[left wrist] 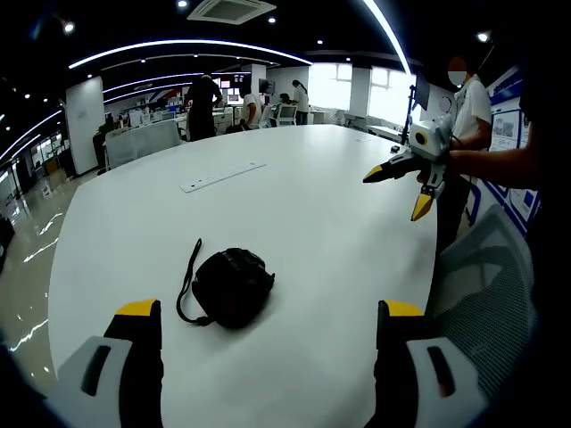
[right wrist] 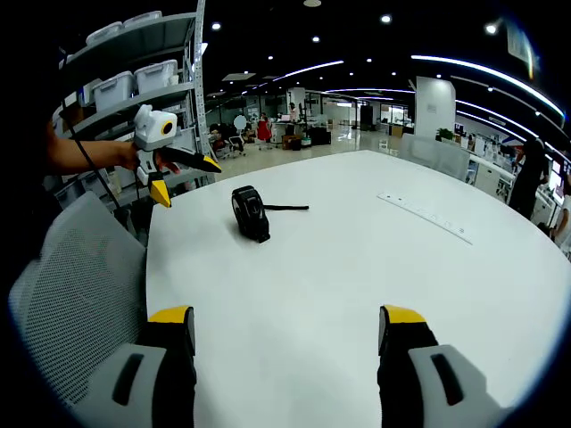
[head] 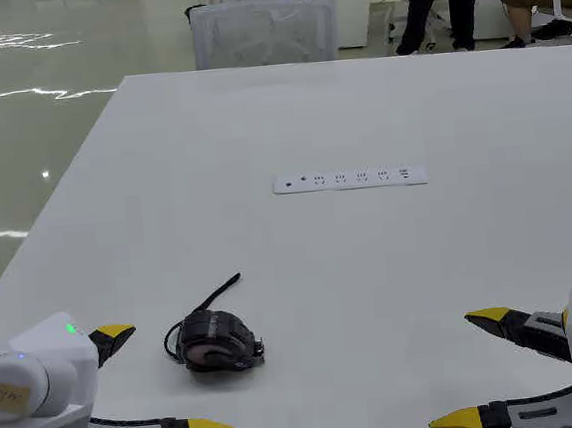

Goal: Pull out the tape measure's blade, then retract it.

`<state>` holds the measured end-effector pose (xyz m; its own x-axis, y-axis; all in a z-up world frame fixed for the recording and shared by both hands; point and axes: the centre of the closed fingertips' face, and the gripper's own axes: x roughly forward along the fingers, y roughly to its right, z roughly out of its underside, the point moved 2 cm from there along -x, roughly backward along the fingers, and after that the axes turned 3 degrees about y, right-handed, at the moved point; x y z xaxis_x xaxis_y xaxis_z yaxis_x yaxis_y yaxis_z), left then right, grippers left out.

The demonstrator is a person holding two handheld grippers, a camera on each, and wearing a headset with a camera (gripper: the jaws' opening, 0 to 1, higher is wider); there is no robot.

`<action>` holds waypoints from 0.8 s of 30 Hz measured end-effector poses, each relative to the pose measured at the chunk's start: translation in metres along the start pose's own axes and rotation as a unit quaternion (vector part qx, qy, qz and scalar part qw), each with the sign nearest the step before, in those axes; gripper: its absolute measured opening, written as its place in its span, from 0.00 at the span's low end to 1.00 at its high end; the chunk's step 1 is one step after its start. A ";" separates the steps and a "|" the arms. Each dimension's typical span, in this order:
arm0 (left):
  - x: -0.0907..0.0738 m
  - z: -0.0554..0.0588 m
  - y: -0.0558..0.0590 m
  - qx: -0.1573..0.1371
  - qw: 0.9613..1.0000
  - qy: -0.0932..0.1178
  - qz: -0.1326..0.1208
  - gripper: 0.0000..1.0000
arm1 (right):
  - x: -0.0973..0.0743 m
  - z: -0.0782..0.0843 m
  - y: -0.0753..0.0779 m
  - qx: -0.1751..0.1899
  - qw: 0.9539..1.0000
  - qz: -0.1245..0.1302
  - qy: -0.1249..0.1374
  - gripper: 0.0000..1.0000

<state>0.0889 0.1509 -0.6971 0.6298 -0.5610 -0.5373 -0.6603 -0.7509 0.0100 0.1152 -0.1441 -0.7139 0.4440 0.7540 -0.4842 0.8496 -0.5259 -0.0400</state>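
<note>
Your tape measure — a rounded black case trailing a thin black strap — lies on the smooth white desk, just ahead of your left tool. That tool's yellow-tipped jaws stand wide apart, touching nothing. Your right tool is spread likewise, well apart from the case. A flat white power strip lies farther back.

Left claw hovers low on the left side, jaws spread wide, gripping nothing. Right claw mirrors it opposite, jaws just as wide, tips pointing inward.
</note>
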 end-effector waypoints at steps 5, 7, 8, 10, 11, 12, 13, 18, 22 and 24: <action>-0.001 0.005 -0.002 0.010 1.000 -0.007 -0.005 0.99 | 0.001 0.000 -0.001 0.000 1.000 -0.003 0.001 0.88; -0.001 0.006 -0.002 0.012 1.000 -0.009 -0.004 0.99 | 0.001 0.003 0.001 -0.001 1.000 -0.003 0.002 0.88; -0.001 0.007 -0.004 0.013 1.000 -0.009 -0.005 0.99 | 0.001 0.003 0.001 -0.001 1.000 -0.003 0.003 0.88; -0.002 0.004 -0.003 0.011 1.000 -0.004 -0.005 0.99 | 0.000 0.000 -0.001 -0.003 1.000 -0.002 0.004 0.89; -0.002 0.004 -0.003 0.010 1.000 -0.003 -0.005 0.99 | -0.001 -0.003 -0.005 -0.003 1.000 -0.002 0.004 0.89; -0.002 0.004 -0.004 0.010 1.000 -0.002 -0.006 0.99 | -0.001 -0.003 -0.004 -0.004 1.000 -0.001 0.004 0.89; -0.002 0.003 -0.003 0.011 1.000 -0.002 -0.007 0.99 | -0.001 -0.001 -0.002 -0.005 1.000 -0.001 0.004 0.89; -0.002 0.001 -0.002 0.009 1.000 0.001 -0.008 0.99 | -0.001 0.001 0.000 -0.006 1.000 -0.002 0.003 0.89; -0.003 0.001 -0.003 0.008 1.000 0.002 -0.010 0.99 | -0.001 0.003 -0.002 -0.006 1.000 -0.006 0.000 0.89; -0.003 0.000 0.000 0.007 1.000 0.003 -0.010 0.99 | 0.001 0.005 -0.001 -0.005 1.000 -0.007 0.000 0.89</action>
<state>0.0872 0.1528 -0.6953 0.6449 -0.5480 -0.5327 -0.6538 -0.7566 -0.0130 0.1129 -0.1451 -0.7189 0.4310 0.7613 -0.4845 0.8591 -0.5104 -0.0378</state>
